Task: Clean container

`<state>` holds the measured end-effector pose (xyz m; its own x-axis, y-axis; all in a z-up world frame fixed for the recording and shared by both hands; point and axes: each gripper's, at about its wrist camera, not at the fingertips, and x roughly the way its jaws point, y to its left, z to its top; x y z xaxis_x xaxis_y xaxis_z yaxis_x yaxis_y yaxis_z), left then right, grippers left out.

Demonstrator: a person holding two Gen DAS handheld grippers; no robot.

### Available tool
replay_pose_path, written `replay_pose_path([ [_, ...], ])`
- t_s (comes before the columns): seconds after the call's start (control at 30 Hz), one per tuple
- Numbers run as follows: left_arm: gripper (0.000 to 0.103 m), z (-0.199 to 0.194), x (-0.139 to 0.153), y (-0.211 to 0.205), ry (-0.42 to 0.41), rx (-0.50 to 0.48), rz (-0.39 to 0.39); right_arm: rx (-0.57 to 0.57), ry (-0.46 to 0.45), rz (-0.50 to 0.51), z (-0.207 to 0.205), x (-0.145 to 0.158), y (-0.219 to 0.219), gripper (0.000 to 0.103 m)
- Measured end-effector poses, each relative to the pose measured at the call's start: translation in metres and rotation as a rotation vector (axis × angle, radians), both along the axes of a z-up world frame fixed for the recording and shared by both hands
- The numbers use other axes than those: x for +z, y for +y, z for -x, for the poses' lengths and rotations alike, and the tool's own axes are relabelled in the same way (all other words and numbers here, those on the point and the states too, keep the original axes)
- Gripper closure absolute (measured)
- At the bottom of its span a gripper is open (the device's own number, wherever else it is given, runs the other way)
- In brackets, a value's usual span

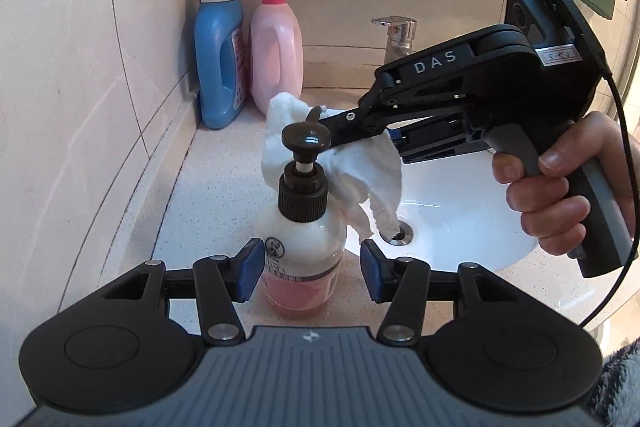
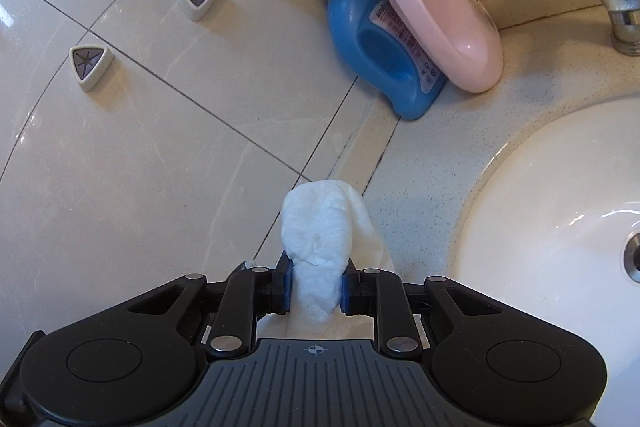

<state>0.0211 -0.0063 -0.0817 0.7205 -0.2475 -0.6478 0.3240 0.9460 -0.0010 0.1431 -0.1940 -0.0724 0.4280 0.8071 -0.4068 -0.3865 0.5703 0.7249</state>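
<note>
left claw [image 1: 308, 269]: jaws spread wide, level | right claw [image 2: 316, 285]: jaws clamped, angled downward

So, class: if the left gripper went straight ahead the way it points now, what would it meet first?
Probably the pump bottle: it stands between the open left gripper fingers, seemingly just ahead; depth is unclear.

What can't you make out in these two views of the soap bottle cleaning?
- Left wrist view: whether the cloth touches the pump bottle; the pump head blocks it.
- Left wrist view: bottle label, too small, partly behind the left claw.
- Right wrist view: pump bottle out of frame below the right claw.
</note>
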Motion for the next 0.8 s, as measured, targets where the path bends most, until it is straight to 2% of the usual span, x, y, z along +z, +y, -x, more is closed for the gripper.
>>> replay_pose_path([
  [0.2,0.059,-0.002,-0.002,0.005,0.017,0.005,-0.002,0.003,0.005,0.029,0.002,-0.013,0.006,0.079],
  [0.33,0.059,-0.005,-0.004,0.006,0.035,0.008,0.000,-0.019,0.002,0.046,0.002,-0.020,0.007,0.078],
  [0.47,0.059,-0.005,-0.005,0.006,0.033,0.013,0.000,-0.034,0.003,0.162,0.001,-0.028,0.014,0.079],
  [0.6,0.059,-0.005,-0.003,0.006,0.030,0.018,-0.001,-0.031,-0.019,0.220,0.003,-0.026,0.011,0.079],
  [0.67,0.059,-0.003,0.000,0.005,0.026,0.026,0.002,-0.028,-0.035,0.204,0.004,-0.020,0.005,0.079],
  [0.8,0.059,0.000,0.003,0.004,0.019,0.018,0.003,-0.017,-0.047,0.089,0.000,-0.008,-0.004,0.079],
])
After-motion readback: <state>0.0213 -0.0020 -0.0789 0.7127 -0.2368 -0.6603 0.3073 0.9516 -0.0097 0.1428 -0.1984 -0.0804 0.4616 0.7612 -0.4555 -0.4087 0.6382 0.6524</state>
